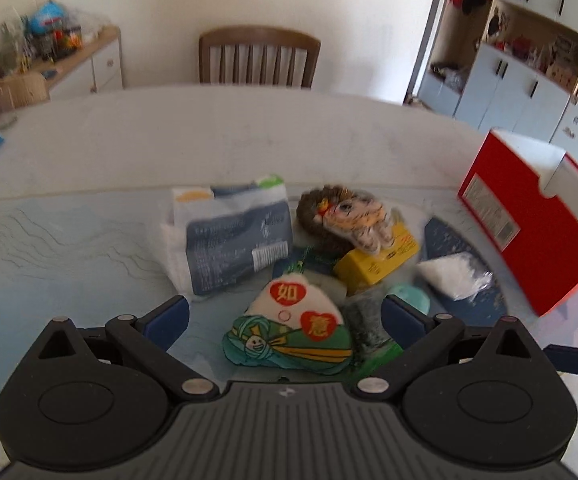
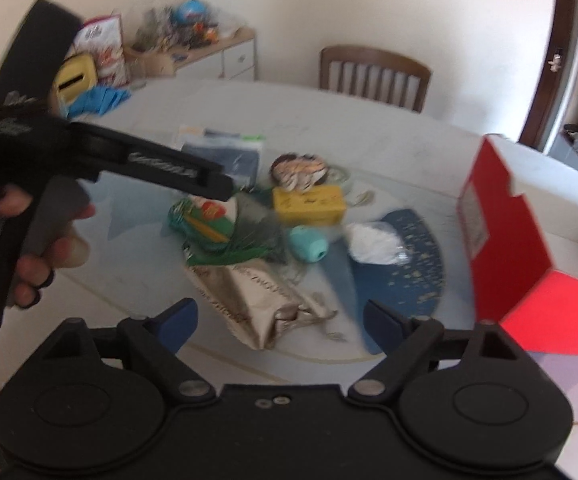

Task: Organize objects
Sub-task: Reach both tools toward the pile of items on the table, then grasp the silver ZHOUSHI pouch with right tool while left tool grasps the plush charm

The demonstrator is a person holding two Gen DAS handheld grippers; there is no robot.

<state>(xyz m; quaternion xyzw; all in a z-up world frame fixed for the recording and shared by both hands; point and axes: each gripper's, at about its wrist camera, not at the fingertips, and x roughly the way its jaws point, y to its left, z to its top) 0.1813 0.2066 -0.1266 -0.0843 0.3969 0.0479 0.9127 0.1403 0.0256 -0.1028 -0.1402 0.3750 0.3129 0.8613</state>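
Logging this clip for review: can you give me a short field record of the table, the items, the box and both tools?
surface: pale table with a chair behind it
pile: blue-grey packet, tiger plush on a yellow box, green embroidered sachet, teal ball, white bag, beige drawstring bag
container: red box, open, to the right of the pile
left tool: open, empty, above the sachet
right tool: open, empty, above the drawstring bag
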